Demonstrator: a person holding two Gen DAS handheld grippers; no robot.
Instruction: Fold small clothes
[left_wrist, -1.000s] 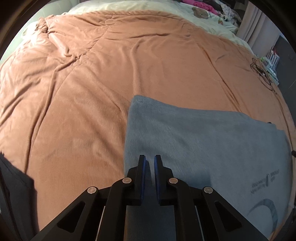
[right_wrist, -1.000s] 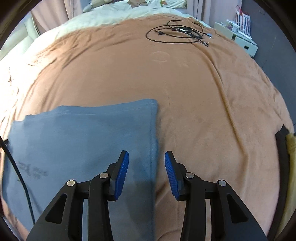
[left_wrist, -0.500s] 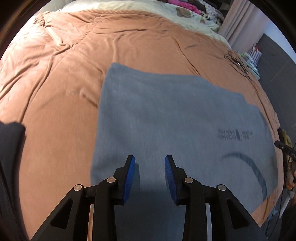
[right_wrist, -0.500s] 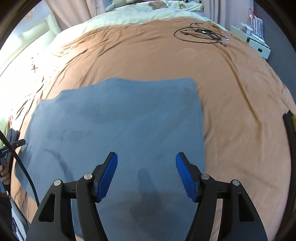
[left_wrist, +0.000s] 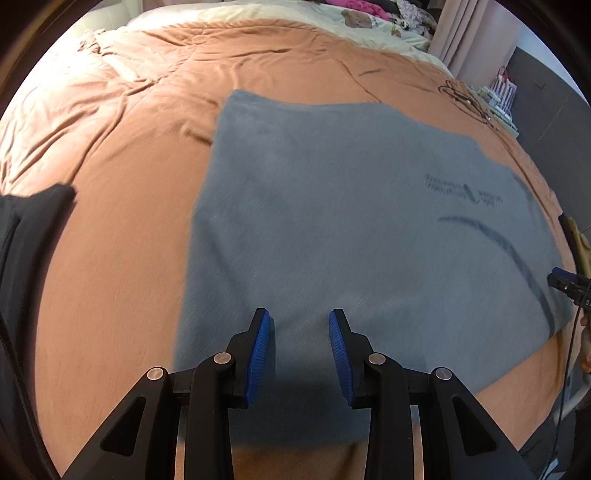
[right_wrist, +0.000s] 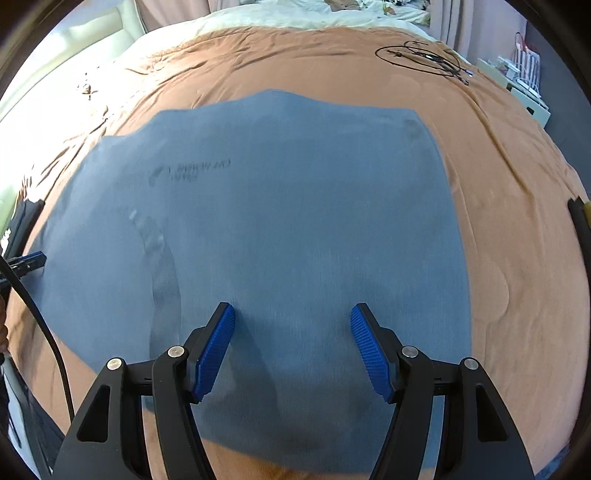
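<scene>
Bed (left_wrist: 122, 206): lying under grey garment (left_wrist: 351, 221), folded flat.
Left gripper (left_wrist: 299, 347): hovering, fingers apart, empty.
Right gripper (right_wrist: 291, 343): hovering, fingers wide, empty.
Remaining: further folds, judging likely.

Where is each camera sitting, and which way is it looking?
Left wrist: sits on the left gripper, looking forward over the grey garment on the orange blanket; its open jaws show at the bottom.
Right wrist: sits on the right gripper, looking across the same grey garment; its wider-open jaws show at the bottom.
Shared: both see the garment, the blanket and the black cables lying far off on it.
</scene>
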